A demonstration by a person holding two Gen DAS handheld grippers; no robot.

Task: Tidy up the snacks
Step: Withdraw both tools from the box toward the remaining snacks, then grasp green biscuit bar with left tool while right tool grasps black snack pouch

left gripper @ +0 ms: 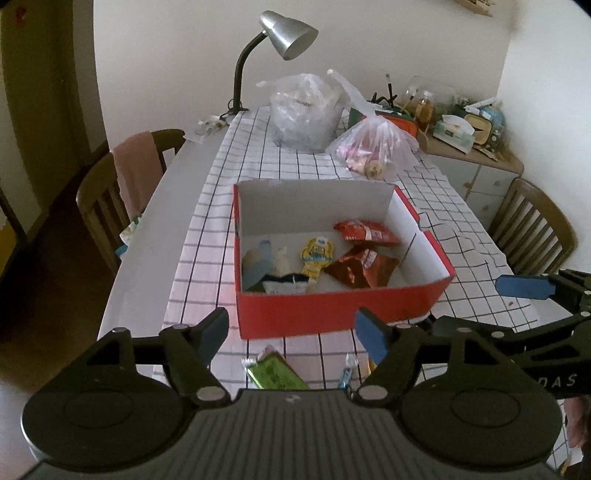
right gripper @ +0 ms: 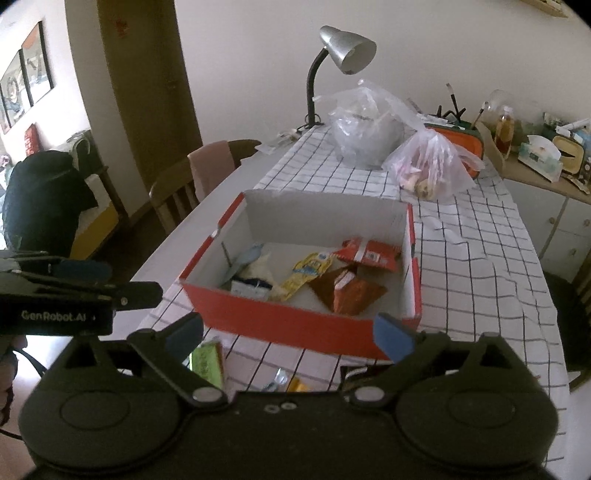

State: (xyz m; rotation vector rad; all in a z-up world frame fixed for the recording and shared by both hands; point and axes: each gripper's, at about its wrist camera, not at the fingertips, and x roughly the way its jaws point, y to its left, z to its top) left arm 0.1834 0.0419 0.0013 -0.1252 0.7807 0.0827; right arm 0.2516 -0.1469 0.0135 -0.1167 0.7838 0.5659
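Observation:
A red cardboard box [left gripper: 332, 314] [right gripper: 288, 321] with a white inside stands on the checked cloth. It holds two red-orange packets [left gripper: 365, 230] [left gripper: 360, 267], a yellow packet [left gripper: 316, 258] and pale blue and white packets [left gripper: 258, 260]. A green packet [left gripper: 275, 373] [right gripper: 207, 360] and a small blue-white wrapper [left gripper: 345, 373] lie on the cloth in front of the box. My left gripper [left gripper: 291, 325] hangs open over them with nothing between its fingers. My right gripper [right gripper: 288, 326] is open beside it, also holding nothing.
At the far end of the table are a silver desk lamp [left gripper: 288, 33] and two plastic bags [left gripper: 303, 110] [left gripper: 373, 147]. Wooden chairs [left gripper: 110, 192] [left gripper: 535, 229] stand on both sides. A cluttered sideboard [left gripper: 476, 147] is at the back right.

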